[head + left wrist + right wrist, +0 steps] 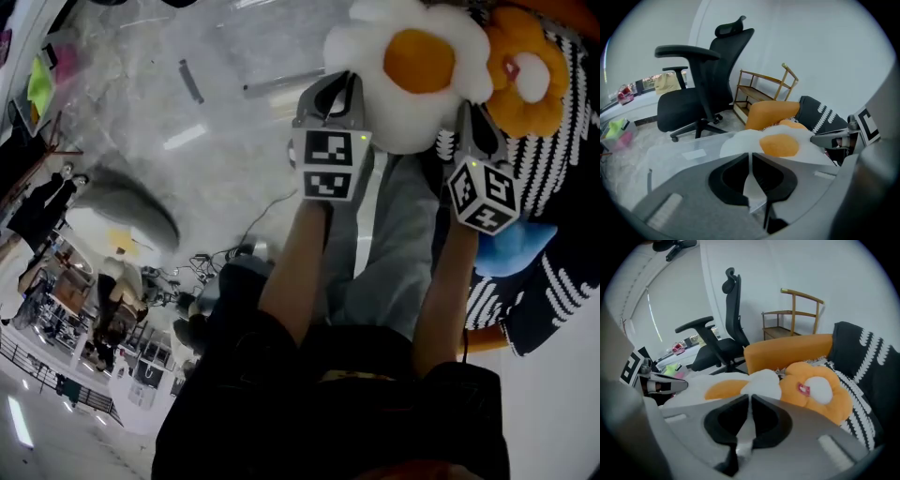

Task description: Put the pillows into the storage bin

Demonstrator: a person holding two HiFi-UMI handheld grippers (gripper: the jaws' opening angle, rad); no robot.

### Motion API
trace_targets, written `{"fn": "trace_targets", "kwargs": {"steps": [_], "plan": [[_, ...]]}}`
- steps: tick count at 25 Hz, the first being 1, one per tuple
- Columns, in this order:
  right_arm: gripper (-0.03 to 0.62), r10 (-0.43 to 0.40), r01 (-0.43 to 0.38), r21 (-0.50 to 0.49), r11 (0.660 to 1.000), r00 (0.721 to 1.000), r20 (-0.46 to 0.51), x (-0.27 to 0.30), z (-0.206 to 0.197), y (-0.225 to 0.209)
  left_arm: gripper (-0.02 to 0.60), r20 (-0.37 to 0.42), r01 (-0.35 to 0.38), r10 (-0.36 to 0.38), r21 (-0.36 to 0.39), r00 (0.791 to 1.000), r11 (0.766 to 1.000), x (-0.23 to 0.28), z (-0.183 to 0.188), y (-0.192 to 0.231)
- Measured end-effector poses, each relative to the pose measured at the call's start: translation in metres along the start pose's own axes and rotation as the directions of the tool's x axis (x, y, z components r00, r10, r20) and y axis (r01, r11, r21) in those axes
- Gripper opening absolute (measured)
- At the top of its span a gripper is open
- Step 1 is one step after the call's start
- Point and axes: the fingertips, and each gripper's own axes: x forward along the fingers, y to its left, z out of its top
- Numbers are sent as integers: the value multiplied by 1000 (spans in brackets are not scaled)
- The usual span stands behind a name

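Observation:
A fried-egg pillow point(412, 70), white with an orange yolk, hangs between my two grippers. My left gripper point(335, 92) is shut on its white left edge, and white fabric point(752, 185) shows pinched between the jaws of the left gripper point(751, 155). My right gripper point(469, 117) is shut on the pillow's right edge, and the right gripper point(749, 398) holds fabric the same way. An orange flower pillow point(820, 392) lies just beyond, on a black-and-white striped cushion point(867, 376). An orange bin wall point(787, 350) stands behind them.
A black office chair point(701, 84) stands to the left on the pale floor. Against the white wall is a wooden rack point(764, 89). Clear plastic sheeting point(178, 84) lies on the floor. A blue item point(511, 248) rests by the striped cushion. The person's legs fill the lower head view.

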Motion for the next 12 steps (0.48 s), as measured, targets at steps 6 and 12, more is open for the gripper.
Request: {"fn": "trace_targets", "kwargs": {"steps": [6, 12], "plan": [[18, 121, -129, -141, 981, 990, -68, 37, -4, 79, 31, -20, -89, 88, -96, 996, 991, -30, -40, 73], [18, 220, -247, -259, 934, 967, -130, 87, -12, 130, 31, -44, -152, 147, -134, 988, 979, -27, -72, 128]]}}
